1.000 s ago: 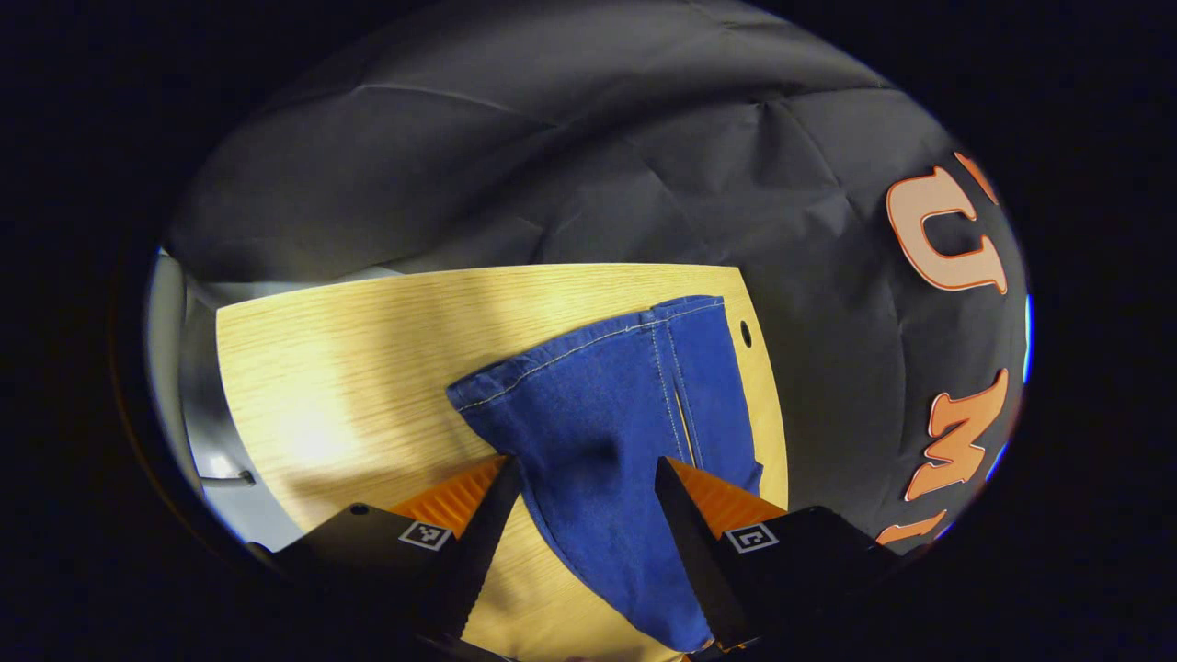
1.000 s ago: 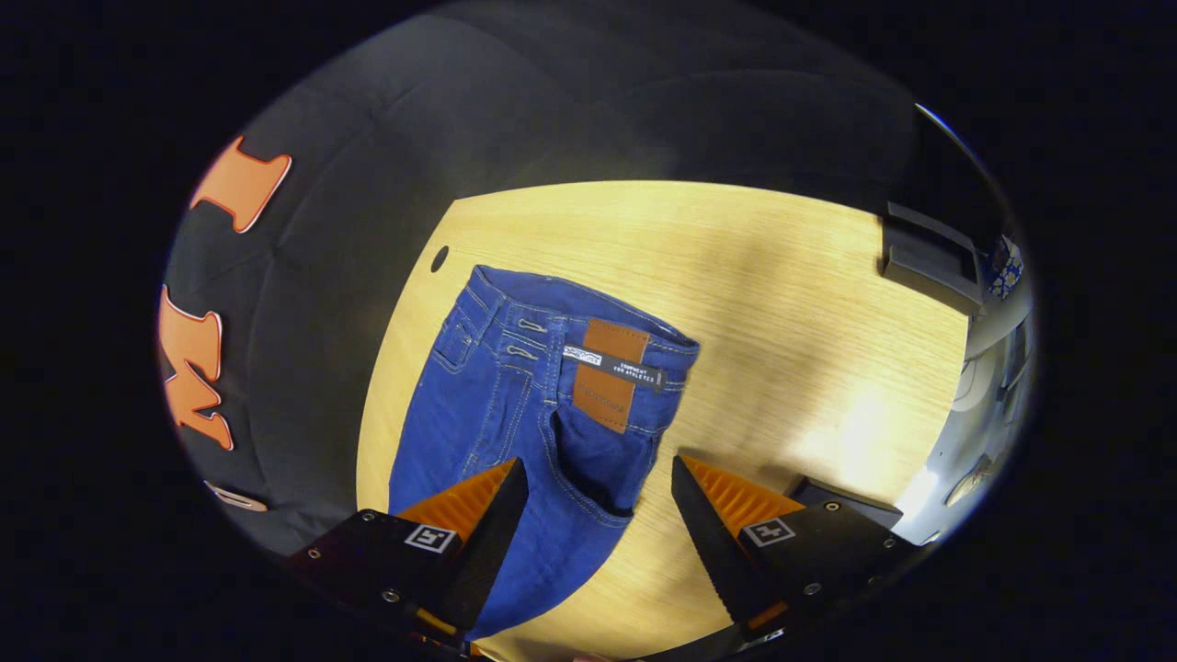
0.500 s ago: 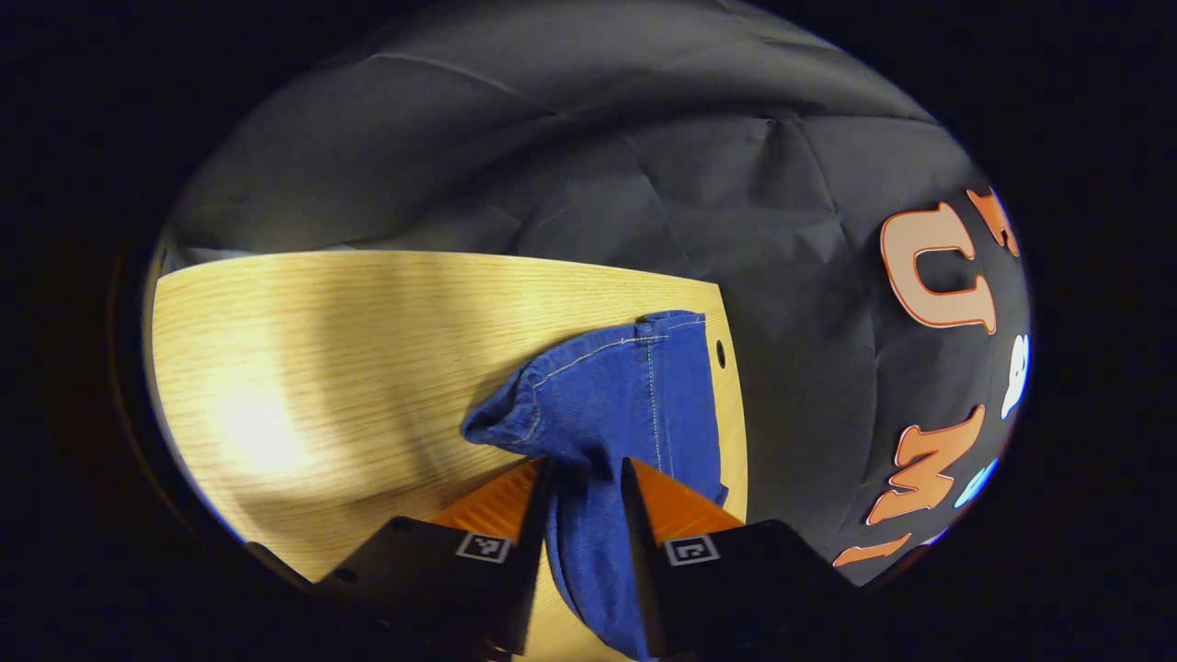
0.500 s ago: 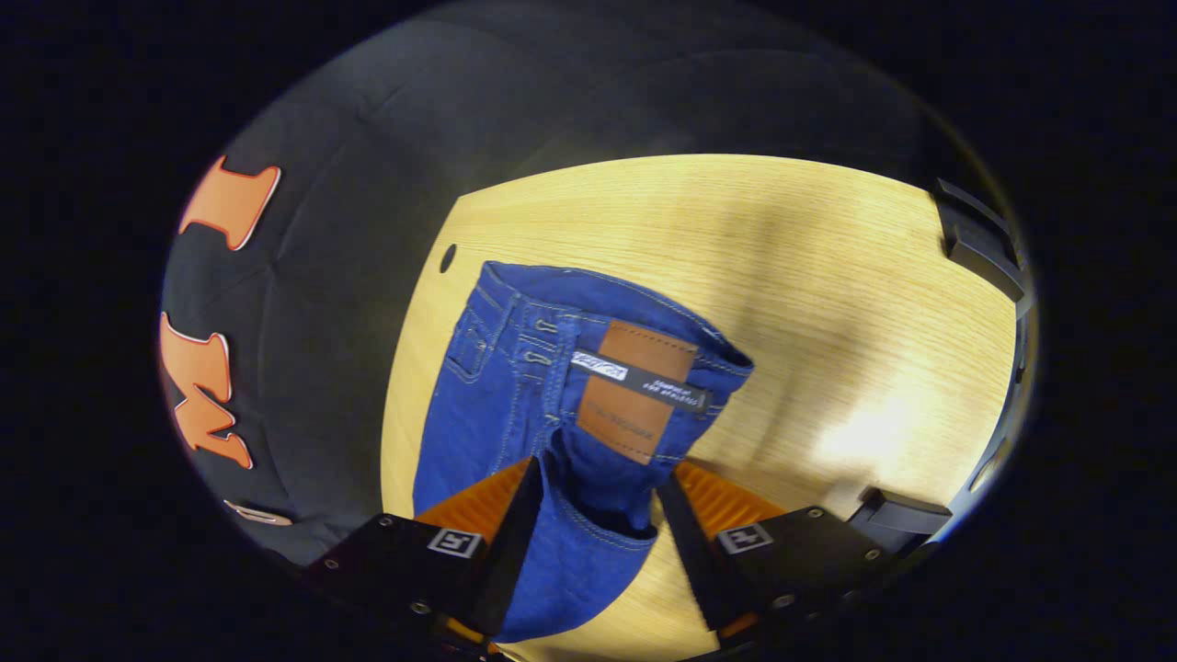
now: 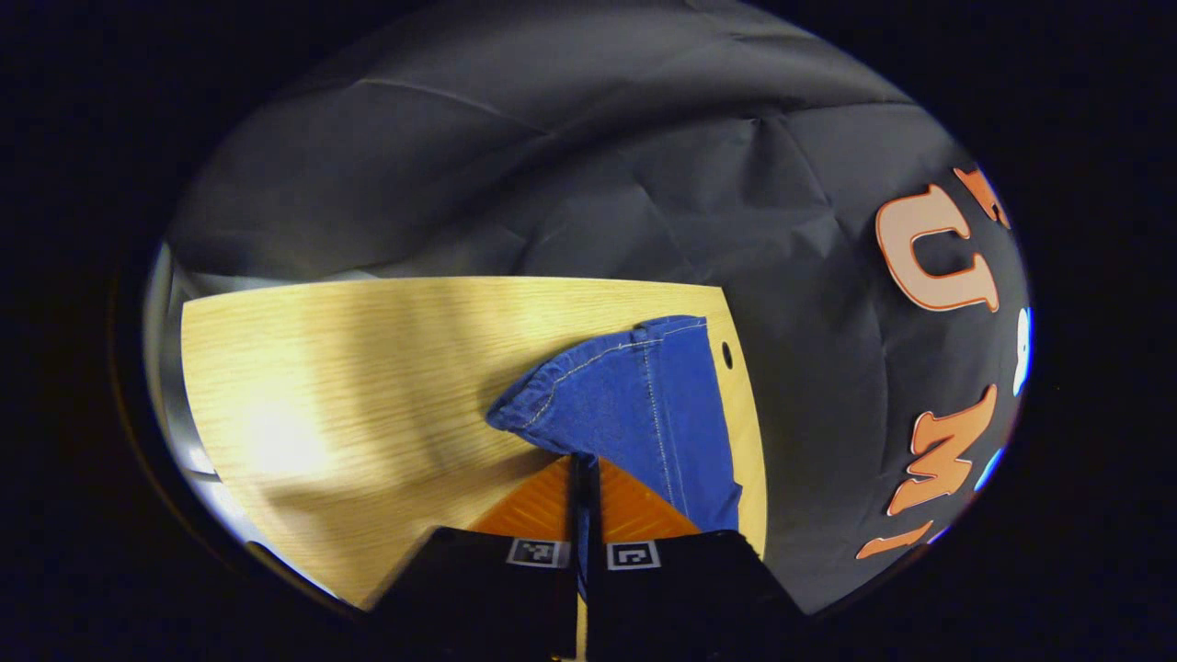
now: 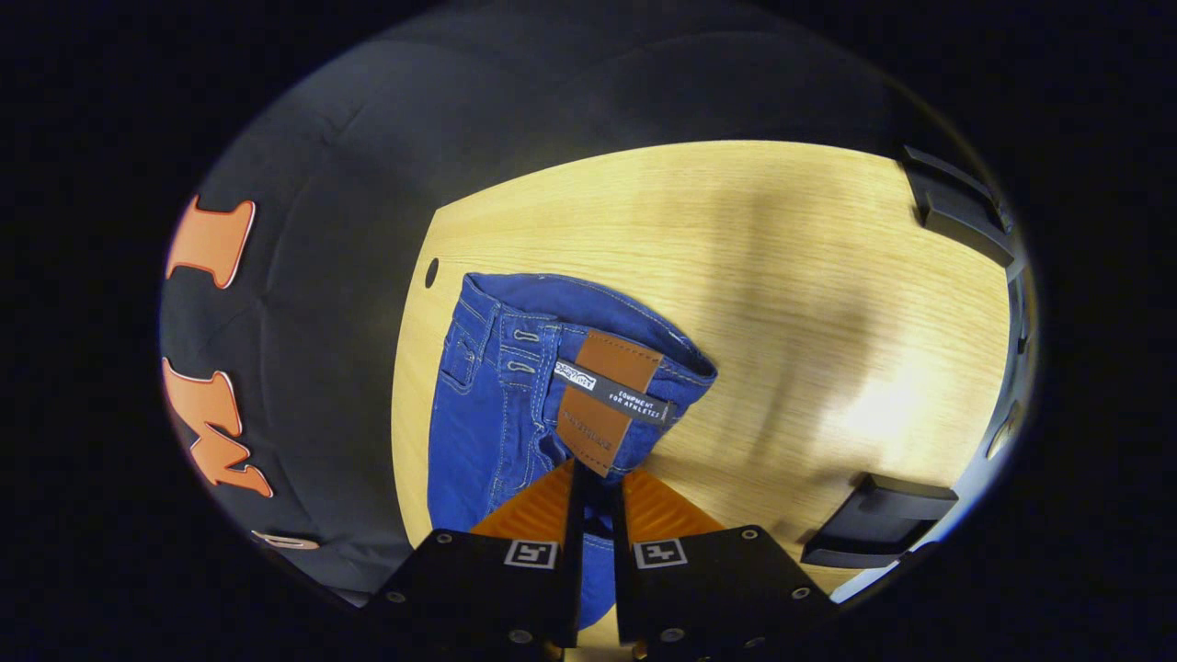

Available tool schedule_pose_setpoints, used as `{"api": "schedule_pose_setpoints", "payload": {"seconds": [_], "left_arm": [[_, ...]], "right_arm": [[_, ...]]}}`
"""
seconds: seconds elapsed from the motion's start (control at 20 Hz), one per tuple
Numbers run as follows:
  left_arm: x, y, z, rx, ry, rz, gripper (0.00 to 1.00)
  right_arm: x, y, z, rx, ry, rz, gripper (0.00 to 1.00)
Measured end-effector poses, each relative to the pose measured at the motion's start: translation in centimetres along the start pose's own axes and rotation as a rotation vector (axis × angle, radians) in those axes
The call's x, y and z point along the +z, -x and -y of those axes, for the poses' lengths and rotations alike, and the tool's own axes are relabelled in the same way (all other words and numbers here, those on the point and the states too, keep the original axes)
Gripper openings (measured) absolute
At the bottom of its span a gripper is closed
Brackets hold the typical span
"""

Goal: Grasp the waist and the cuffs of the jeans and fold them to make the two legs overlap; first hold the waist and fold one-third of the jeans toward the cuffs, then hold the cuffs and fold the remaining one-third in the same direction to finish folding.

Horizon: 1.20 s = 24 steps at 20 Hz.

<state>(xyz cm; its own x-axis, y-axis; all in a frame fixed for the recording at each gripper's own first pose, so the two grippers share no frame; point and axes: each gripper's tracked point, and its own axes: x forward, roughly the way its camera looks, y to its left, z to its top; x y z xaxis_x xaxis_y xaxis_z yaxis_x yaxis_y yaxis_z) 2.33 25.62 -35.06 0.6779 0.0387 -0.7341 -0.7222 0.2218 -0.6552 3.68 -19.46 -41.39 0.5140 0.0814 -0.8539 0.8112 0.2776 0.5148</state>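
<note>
Blue jeans lie on a light wooden table. In the left gripper view the cuff end [image 5: 634, 395] rises in a bunched peak, and my left gripper [image 5: 584, 473] is shut on the denim just below the hem. The right gripper view shows the waist [image 6: 552, 368] with its brown leather patch [image 6: 602, 400] and belt loops. My right gripper [image 6: 593, 483] is shut on the waist fabric right under that patch, which puckers toward the fingers. How the middle of the jeans lies is hidden by the grippers.
The table [image 5: 368, 368] spreads wide to the left of the cuffs and, in the other view, to the right of the waist [image 6: 809, 303]. A small round hole [image 6: 431, 272] marks the tabletop near the jeans. Dark fixtures [image 6: 878, 529] sit at the table's right side.
Both grippers went from wide open around the denim to shut on it. The cuff end and the waist have bunched up toward the fingers.
</note>
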Motion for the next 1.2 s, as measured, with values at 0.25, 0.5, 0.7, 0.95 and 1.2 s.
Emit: {"api": "schedule_pose_setpoints", "payload": {"seconds": [0.25,0.5,0.7,0.95,1.2], "left_arm": [[0.4,1.1,1.2,0.026,0.009,0.012,0.01],[1.3,3.2,5.6,0.010,-0.038,0.039,0.01],[2.5,3.5,9.1,0.032,-0.076,0.065,0.01],[3.7,2.1,12.8,0.074,-0.102,0.052,0.01],[4.8,-3.2,16.0,0.098,-0.161,-0.022,0.00]], "right_arm": [[0.4,1.0,-1.1,0.060,-0.033,-0.014,0.07],[1.4,2.4,-3.5,0.127,-0.084,-0.007,0.07],[2.5,2.6,-6.2,0.160,-0.093,-0.037,0.07],[3.9,1.3,-9.3,0.131,-0.126,-0.071,0.07],[4.6,-0.8,-12.0,0.063,-0.187,-0.073,0.07]]}}
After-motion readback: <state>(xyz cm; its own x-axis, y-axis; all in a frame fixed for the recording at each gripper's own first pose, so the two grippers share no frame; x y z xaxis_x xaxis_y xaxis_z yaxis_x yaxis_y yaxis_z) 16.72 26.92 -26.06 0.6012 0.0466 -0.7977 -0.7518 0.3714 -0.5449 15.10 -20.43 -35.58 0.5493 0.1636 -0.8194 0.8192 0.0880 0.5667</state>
